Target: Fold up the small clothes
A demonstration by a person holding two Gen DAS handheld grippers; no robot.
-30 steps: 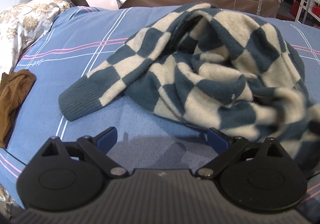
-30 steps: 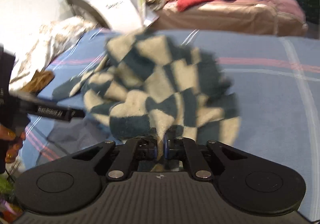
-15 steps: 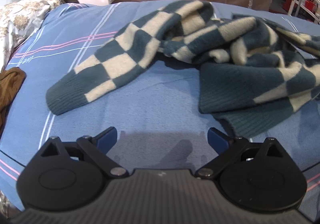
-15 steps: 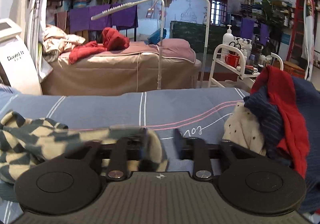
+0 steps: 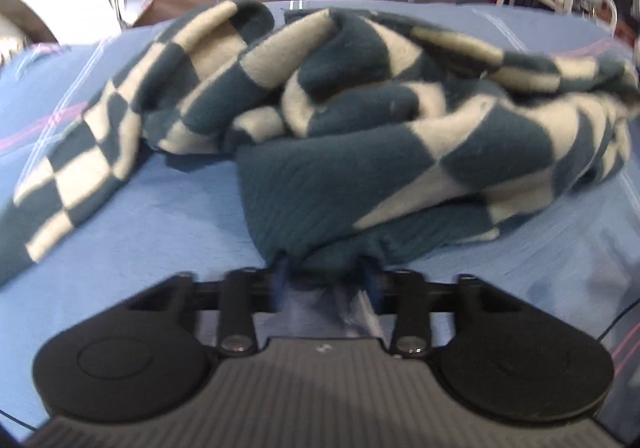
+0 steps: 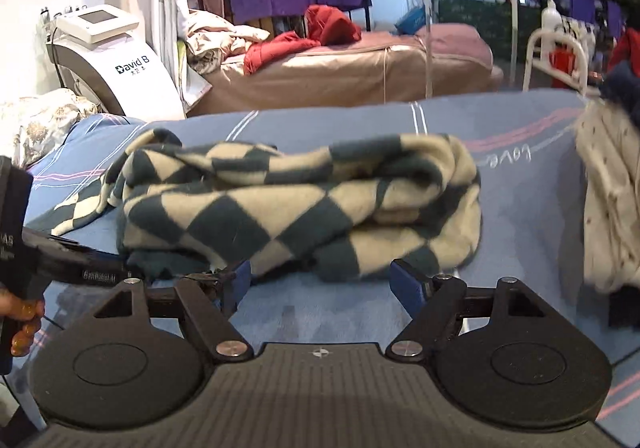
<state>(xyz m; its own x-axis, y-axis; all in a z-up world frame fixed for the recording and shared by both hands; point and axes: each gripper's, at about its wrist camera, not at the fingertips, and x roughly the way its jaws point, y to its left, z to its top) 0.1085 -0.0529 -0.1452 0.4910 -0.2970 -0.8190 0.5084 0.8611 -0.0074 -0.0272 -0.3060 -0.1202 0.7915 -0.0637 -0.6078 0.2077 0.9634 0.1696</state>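
A: Where are we seeing the checkered sweater [image 5: 360, 120]?
B: It is lying bunched on the blue bedsheet [image 5: 160, 216]. Our left gripper [image 5: 326, 280] is closing its jaws around the dark ribbed hem.
A: And the right gripper [image 6: 322, 284]?
B: Its jaws are opening wide, nothing between them, just short of the sweater.

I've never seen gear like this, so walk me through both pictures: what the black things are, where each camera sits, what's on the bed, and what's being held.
Each black shape is a hand-held tool with two blue-tipped fingers, not a robot; a camera on each looks along them. The left view shows the left tool closing on the dark hem of a checkered sweater, which lies crumpled on a blue bedsheet. The right view shows the right tool opening, nothing between its fingers, short of the same sweater. A pile of clothes sits at the right.
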